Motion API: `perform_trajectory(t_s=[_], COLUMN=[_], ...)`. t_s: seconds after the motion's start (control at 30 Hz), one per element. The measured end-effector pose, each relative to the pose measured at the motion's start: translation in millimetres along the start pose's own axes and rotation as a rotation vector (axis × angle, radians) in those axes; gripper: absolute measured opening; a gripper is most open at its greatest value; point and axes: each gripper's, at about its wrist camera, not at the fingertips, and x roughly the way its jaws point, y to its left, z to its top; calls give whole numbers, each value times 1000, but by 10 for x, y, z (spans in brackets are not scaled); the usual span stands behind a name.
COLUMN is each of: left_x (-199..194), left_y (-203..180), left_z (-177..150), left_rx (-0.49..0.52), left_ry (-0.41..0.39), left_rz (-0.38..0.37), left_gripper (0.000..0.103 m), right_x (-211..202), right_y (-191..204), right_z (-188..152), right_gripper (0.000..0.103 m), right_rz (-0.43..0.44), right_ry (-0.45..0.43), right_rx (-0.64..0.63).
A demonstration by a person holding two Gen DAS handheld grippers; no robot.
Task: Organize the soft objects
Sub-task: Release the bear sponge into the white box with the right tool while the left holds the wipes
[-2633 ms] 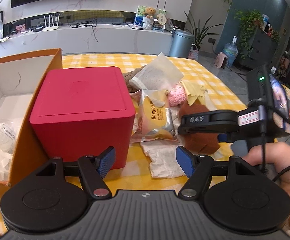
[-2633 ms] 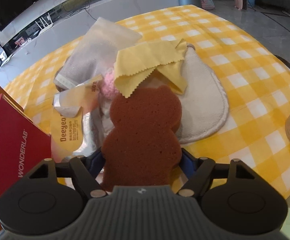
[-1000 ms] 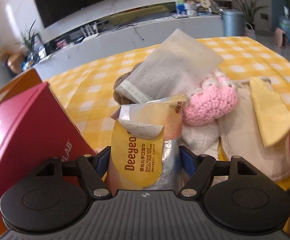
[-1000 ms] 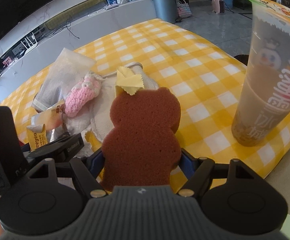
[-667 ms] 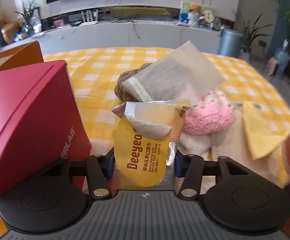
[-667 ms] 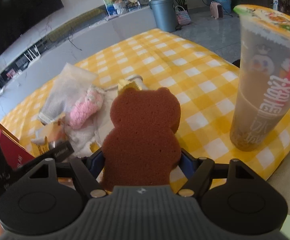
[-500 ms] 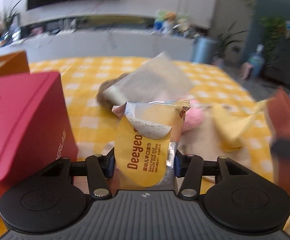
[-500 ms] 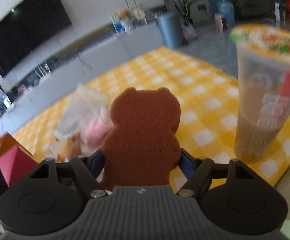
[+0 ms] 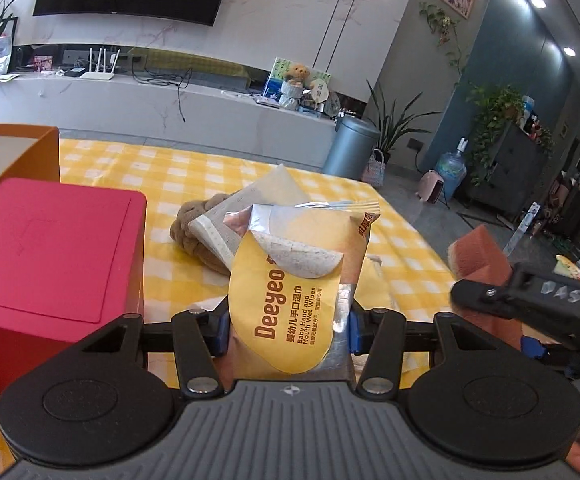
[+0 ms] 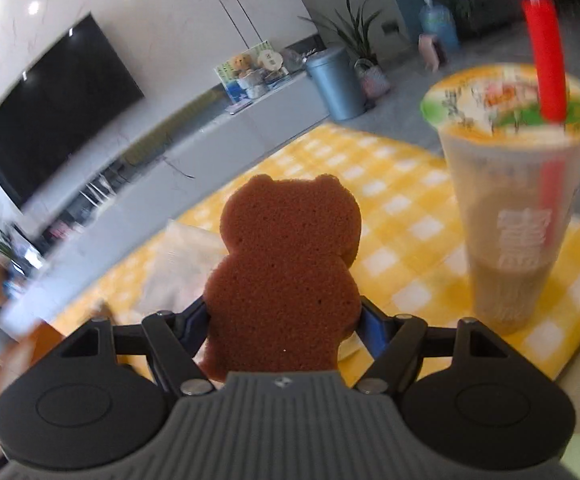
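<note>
My left gripper (image 9: 283,326) is shut on a yellow Deeyeo wet-wipes packet (image 9: 290,292) and holds it upright above the yellow checked tablecloth (image 9: 177,176). My right gripper (image 10: 283,320) is shut on a brown bear-shaped sponge (image 10: 285,272), held up above the table. That sponge also shows at the right of the left wrist view (image 9: 480,254), in the right gripper. Behind the packet lie a translucent mesh bag (image 9: 245,208) and a brown knitted item (image 9: 193,226) on the cloth. A red box (image 9: 49,256) stands at the left.
An orange cardboard box (image 9: 45,148) stands behind the red box at the left. A tall milk-tea cup with a red straw (image 10: 522,200) stands on the table's right corner, close to the right gripper. A mesh bag (image 10: 185,264) lies left of the sponge.
My left gripper closed on the wipes packet and lifted it off the pile. My right gripper rose and tilted up with the bear sponge, nearer the cup.
</note>
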Motion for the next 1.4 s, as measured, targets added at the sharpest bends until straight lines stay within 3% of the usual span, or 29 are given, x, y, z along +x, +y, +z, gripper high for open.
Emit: perform_trajectory(t_s=[0.23,0.47,0.77,0.9,1.1,1.4], left_x=[-73,-235,-720,-1010,-1459,-2127], left_y=[-50,-82,40,186,507,1060], left_z=[55,151,437,564,686,811], left_rx=[9,9,-6,-15,-33,-40], left_ry=[-7,-25,-113,-163,-221,-301], left_rz=[-17,-42,-28,7,75,212], left_gripper=[59,59,59,59,59,59], right_x=[-50,-262,-515,-656,-895,-1231], right_y=[54,147,489,751,1266,2103], right_z=[-41,-7,-35,-90,-187,-587], right_gripper=[73,73,73,73,73,73], right_rz=[50,98,152,218,391,520], right_ry=[9,-55,-84,-90,-59,-70], right_rx=[-7,-10,-89,-136,-194,-281])
